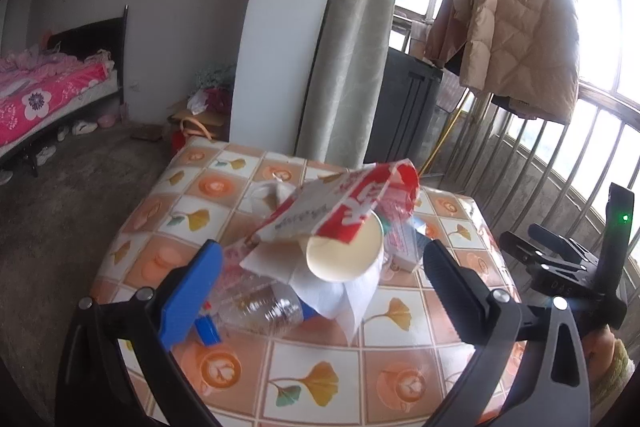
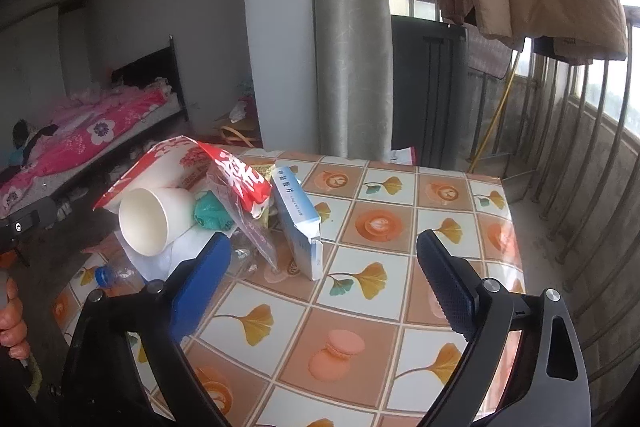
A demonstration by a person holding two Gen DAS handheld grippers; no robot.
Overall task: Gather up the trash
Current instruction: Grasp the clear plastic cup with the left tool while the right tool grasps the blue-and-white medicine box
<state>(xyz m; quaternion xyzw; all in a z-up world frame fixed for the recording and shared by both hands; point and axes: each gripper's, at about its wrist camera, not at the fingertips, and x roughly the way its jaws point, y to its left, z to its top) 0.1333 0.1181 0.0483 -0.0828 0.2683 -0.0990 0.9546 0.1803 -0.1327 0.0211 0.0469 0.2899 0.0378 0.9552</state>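
A: Where is the trash?
B: Heaped on the table (image 2: 400, 235): a paper cup (image 2: 154, 221) on its side; a red wrapper (image 2: 236, 179); a plastic bottle (image 1: 256, 303); a blue box (image 2: 298, 223).
A: The grippers?
B: Left gripper (image 1: 320, 267) and right gripper (image 2: 324, 273) both spread wide, holding nothing.

Red-white wrapper (image 1: 344, 207), white cup (image 2: 152, 223), orange-checked tablecloth (image 2: 400, 227).
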